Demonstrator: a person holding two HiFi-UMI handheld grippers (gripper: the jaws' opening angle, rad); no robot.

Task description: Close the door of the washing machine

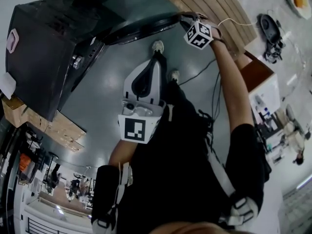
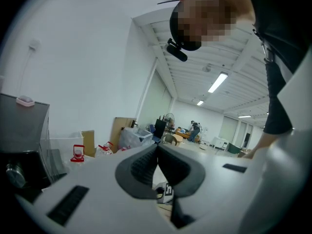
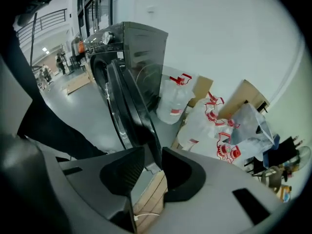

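The right gripper (image 3: 152, 153) has its jaws apart, astride the edge of the open door (image 3: 123, 99). The dark washer (image 3: 144, 48) stands behind, with red-capped jugs (image 3: 176, 100) beside it and wooden boards (image 3: 152, 195) below.

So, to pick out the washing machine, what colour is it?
The washing machine is black; the head view shows it best.

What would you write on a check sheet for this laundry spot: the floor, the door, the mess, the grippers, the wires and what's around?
Surface: grey floor.
Job's things: washing machine, its door swung open.
Clutter: water jugs and plastic bags beside the machine.
Grippers: right gripper open, door's edge between its jaws; left gripper shut, empty.
Cables: white cable on wooden boards; black cable on the floor.
Surroundings: cardboard boxes, white wall.
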